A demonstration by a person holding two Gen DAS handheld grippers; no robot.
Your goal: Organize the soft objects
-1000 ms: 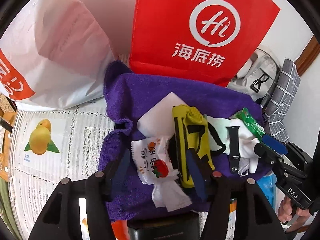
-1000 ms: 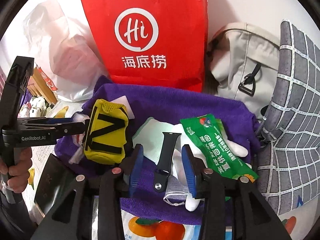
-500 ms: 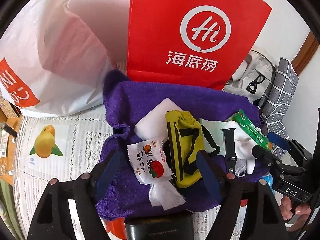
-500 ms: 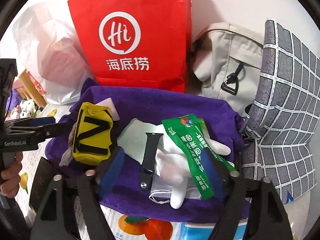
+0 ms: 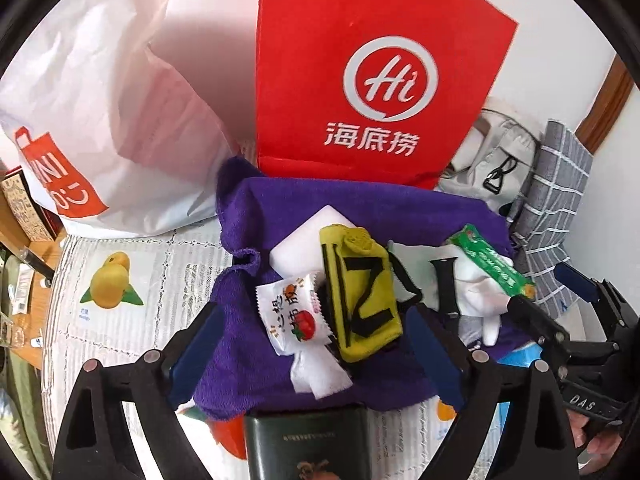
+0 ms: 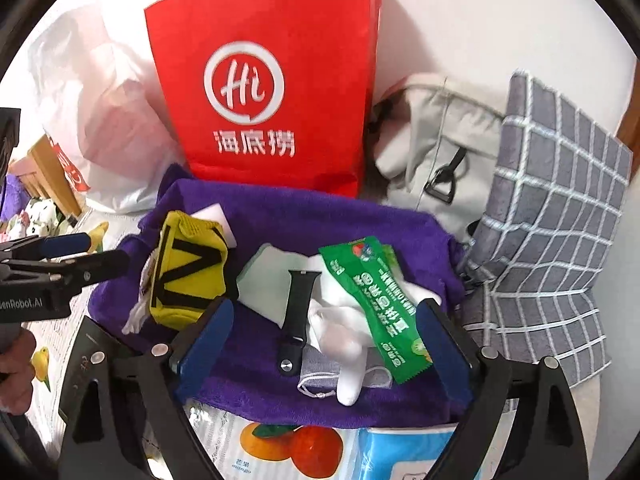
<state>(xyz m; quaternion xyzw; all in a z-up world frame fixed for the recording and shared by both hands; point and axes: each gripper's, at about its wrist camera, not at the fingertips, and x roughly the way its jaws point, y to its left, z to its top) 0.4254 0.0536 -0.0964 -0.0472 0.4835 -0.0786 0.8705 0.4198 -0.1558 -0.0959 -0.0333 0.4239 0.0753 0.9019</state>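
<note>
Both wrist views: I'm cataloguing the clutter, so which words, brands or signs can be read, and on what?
"Hi" above "海底捞": red paper bag.
"DAS": body of the right gripper.
"enRobot.AI", start cut off: body of the left gripper.
"芒果 mango": under an orange fruit picture on the printed mat.
Green sachet, white snack packet, white plastic bag: print not legible.

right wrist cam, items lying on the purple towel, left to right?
On the purple towel: yellow pouch with black straps → black watch strap → white glove → green snack packet.
</note>
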